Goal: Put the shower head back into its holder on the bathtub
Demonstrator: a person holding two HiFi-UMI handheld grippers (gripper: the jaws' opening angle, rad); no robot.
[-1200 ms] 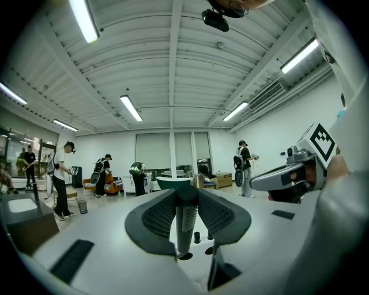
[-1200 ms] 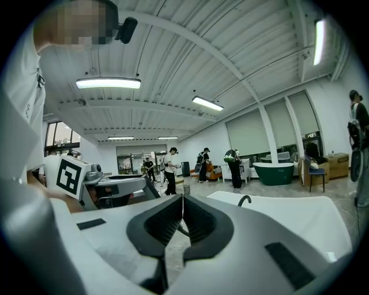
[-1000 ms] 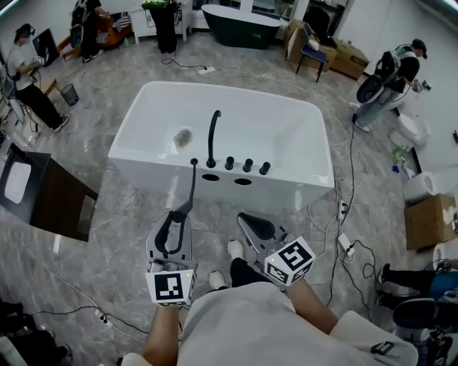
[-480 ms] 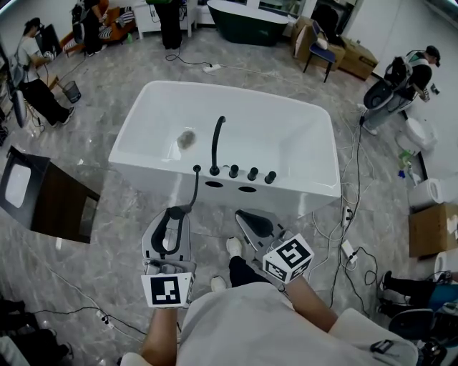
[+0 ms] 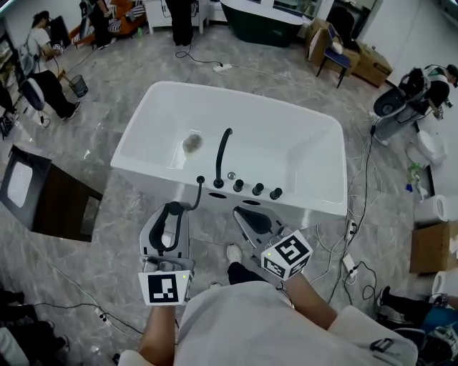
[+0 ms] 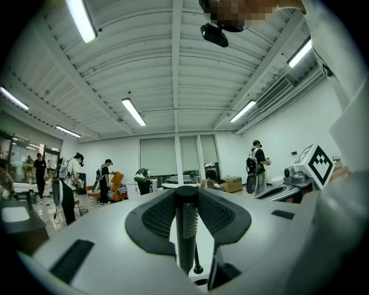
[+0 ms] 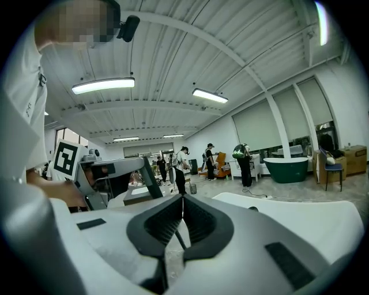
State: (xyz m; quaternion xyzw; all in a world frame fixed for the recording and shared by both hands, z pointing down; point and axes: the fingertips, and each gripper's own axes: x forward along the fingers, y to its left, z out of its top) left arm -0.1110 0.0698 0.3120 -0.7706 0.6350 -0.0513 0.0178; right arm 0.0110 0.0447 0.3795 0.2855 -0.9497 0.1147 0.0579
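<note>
The white bathtub (image 5: 316, 127) lies ahead, with a black curved spout (image 5: 223, 151) and three black knobs (image 5: 256, 189) on its near deck. Two dark oval holes (image 5: 216, 194) sit in the deck just in front of the knobs. My left gripper (image 5: 172, 210) (image 6: 186, 196) is shut on the slim black shower head (image 5: 195, 194) (image 6: 185, 236). It points away from me, and its tip reaches the tub's near rim left of the holes. My right gripper (image 5: 247, 215) (image 7: 183, 200) hovers beside it, short of the rim, its pads together and nothing between them.
Cables (image 5: 355, 230) trail over the marble floor right of the tub. A dark cabinet with a basin (image 5: 44, 197) stands at the left and a cardboard box (image 5: 429, 247) at the right. Several people, a dark green tub (image 5: 262, 11) and a chair (image 5: 335, 54) are farther back.
Both grippers have moved forward toward the tub. The shower head's tip, earlier short of the rim, now reaches the near deck beside the holes. Neither grip has changed.
</note>
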